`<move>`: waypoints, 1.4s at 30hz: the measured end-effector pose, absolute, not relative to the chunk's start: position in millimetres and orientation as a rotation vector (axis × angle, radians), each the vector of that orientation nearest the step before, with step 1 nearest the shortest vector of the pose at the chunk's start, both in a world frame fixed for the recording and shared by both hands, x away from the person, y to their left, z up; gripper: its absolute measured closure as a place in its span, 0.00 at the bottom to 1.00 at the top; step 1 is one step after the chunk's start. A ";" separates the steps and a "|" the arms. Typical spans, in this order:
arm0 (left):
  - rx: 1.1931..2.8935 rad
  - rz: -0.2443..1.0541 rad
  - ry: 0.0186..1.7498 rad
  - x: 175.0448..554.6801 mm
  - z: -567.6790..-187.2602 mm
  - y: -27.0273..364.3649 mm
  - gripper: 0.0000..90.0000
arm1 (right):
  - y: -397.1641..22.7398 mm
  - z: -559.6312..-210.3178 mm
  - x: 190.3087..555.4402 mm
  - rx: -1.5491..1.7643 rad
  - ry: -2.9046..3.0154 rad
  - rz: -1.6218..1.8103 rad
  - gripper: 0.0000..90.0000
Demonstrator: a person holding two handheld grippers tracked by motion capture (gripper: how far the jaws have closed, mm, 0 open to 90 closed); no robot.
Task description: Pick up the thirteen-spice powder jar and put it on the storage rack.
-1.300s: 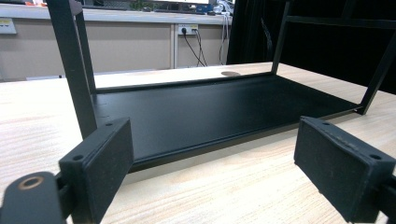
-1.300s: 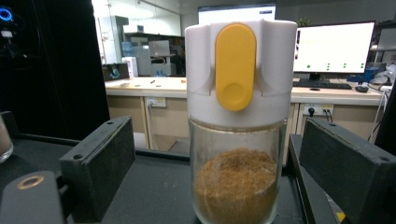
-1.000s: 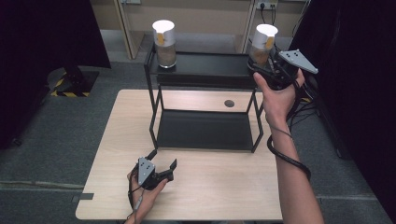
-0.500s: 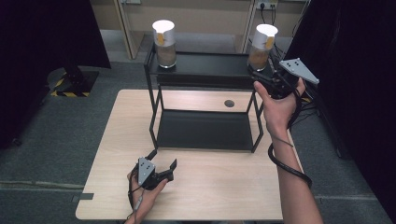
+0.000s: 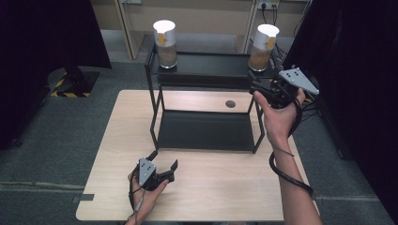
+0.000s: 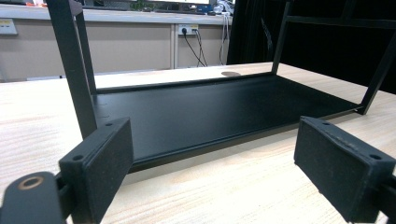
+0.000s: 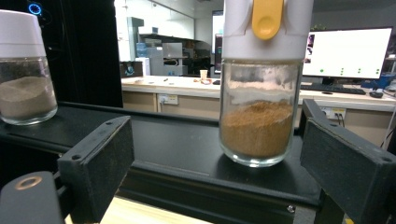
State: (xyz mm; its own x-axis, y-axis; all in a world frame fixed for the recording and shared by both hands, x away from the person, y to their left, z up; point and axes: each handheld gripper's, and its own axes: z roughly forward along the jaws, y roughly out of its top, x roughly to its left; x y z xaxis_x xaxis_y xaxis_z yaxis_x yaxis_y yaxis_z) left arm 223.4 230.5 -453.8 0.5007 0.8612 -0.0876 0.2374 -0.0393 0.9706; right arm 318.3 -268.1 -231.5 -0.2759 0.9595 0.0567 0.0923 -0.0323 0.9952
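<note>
Two glass jars with white lids stand on the top shelf of a black rack (image 5: pixel 206 70). The right jar (image 5: pixel 264 47) (image 7: pixel 259 126) holds brown powder and has a yellow tab on its lid. The left jar (image 5: pixel 164 42) (image 7: pixel 23 93) holds greyer powder. My right gripper (image 5: pixel 257 89) (image 7: pixel 215 154) is open just in front of and below the right jar, apart from it, with nothing between its pads. My left gripper (image 5: pixel 164 160) (image 6: pixel 210 158) rests low over the table near the rack's front left leg, open and empty, facing the lower shelf (image 6: pixel 210 107).
The rack stands on a light wooden table (image 5: pixel 225 187) with a round cable hole (image 5: pixel 230 103) behind the lower shelf (image 5: pixel 204 131). Grey floor surrounds the table, and dark curtains hang at both sides. The right gripper's cable (image 5: pixel 286 173) loops around the forearm.
My right gripper has sunk and drawn back from the right jar toward the near side, so the jar now stands fully uncovered. The left gripper has not moved.
</note>
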 end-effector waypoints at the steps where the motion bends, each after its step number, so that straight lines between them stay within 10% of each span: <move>1: 1.568 0.662 0.976 223.4 -453.8 230.4 0.12 | -267.9 -232.9 317.5 1.159 1.461 1.408 0.11; 42: 1.564 0.664 0.978 222.9 -454.3 230.1 0.12 | -265.6 -279.8 298.7 1.203 1.520 1.415 0.11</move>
